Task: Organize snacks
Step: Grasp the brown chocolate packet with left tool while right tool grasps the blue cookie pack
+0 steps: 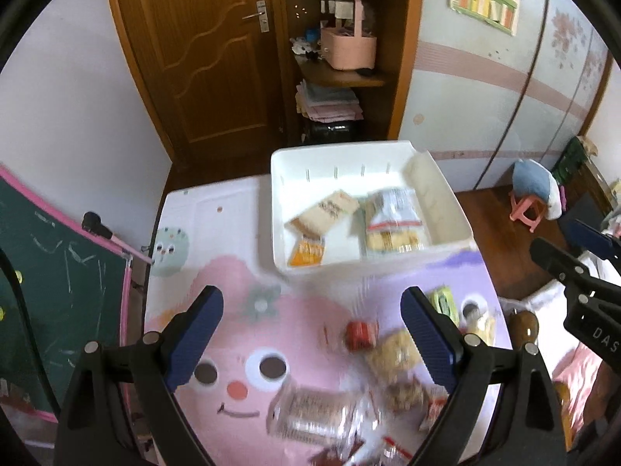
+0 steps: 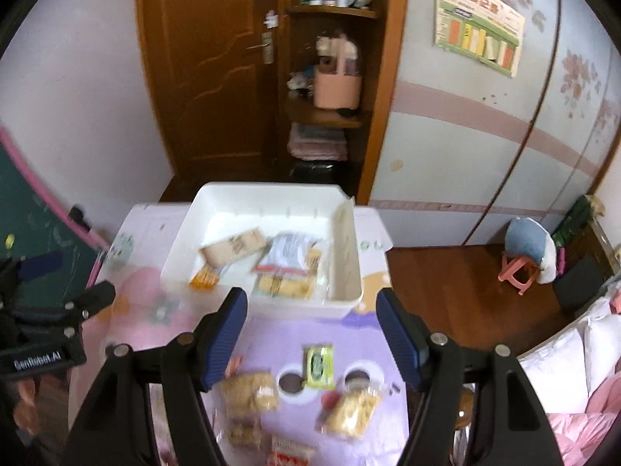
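A small table with a cartoon-print cover (image 1: 217,240) carries the job: a white bin (image 1: 454,209) at its far end already holds three packets, among them a brown packet (image 1: 326,211) and a clear striped packet (image 1: 392,221), while the loose snacks lie nearer, under the tools. The left gripper (image 1: 310,334) hangs over the cover with its blue pads (image 1: 194,334) spread wide and nothing between them; a clear wrapped packet (image 1: 310,415) lies just below and ahead of it, long axis running roughly across the fingers, with a small red snack (image 1: 361,334) beyond toward the bin. The right gripper (image 2: 312,334), jaws likewise apart and empty, points down at a green packet (image 2: 319,365) lying almost directly between its fingers, long axis pointing toward the bin; two pale biscuit bags (image 2: 250,390) sit at either side of it, close enough to be nudged in a pickup. The right tool looks the nearer to a clean grab; the bin lies straight ahead of it, its near wall the only obstacle. A pink stool (image 2: 518,272) stands on the floor, well off to the right.
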`<state>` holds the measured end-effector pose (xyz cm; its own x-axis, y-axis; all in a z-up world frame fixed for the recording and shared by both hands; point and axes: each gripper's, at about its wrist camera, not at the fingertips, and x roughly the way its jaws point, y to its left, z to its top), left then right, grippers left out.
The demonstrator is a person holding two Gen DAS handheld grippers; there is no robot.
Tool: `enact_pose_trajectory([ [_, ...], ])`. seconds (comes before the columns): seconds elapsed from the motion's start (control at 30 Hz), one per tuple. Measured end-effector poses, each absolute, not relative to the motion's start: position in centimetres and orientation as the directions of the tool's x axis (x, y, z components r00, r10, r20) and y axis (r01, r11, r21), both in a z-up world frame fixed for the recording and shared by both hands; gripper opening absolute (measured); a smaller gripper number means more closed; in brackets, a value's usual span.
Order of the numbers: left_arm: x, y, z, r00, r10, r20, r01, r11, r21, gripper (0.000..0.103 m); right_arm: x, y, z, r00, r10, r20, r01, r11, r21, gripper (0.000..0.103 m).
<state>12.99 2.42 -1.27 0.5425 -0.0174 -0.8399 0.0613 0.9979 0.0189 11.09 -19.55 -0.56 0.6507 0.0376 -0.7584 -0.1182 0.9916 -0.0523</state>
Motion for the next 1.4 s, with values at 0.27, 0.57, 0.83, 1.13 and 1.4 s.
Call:
enact_pose_trajectory([
  [0.27,3.6,2.0,-6.9,0.452,-0.021,-0.892,0.087,0.996,0.021,0.092,3.4,-20.2,-6.7,0.554,0.074,-0.829,-0.208,0.977,-0.051,0.069],
  [0.57,-3.0,2.4,-16.7,0.272,-0.073,-0.959,0.09,0.995,-0.05,0.092,-1.9,-21.9,-16.3,0.323,0.143,-0.936,-0.235,0.97,0.067,0.069],
  [0.83,-3.5,3.5,-21.4,0.296,-0.06,-0.953,0.141,0.99,-0.018,0.092,-4.6,-20.8,-21.8,0.261,0.143,-0.955,-0.361,0.932,0.041,0.069],
  [1.13,-1.7,1.7,-24.6,0.228,-0.098,-0.969,0.296,0.955,-0.027,0.09,-5.6,-19.9,-24.4,0.238,0.107,-0.965,-0.426,0.905,-0.005,0.068],
  [1.4,-0.6,1.0,-26.1,0.177,-0.071,-0.982,0.393,0.92,0.004,0.068,-5.5,-18.9,-25.3,0.226,0.098,-0.969,-0.453,0.891,-0.015,0.043],
])
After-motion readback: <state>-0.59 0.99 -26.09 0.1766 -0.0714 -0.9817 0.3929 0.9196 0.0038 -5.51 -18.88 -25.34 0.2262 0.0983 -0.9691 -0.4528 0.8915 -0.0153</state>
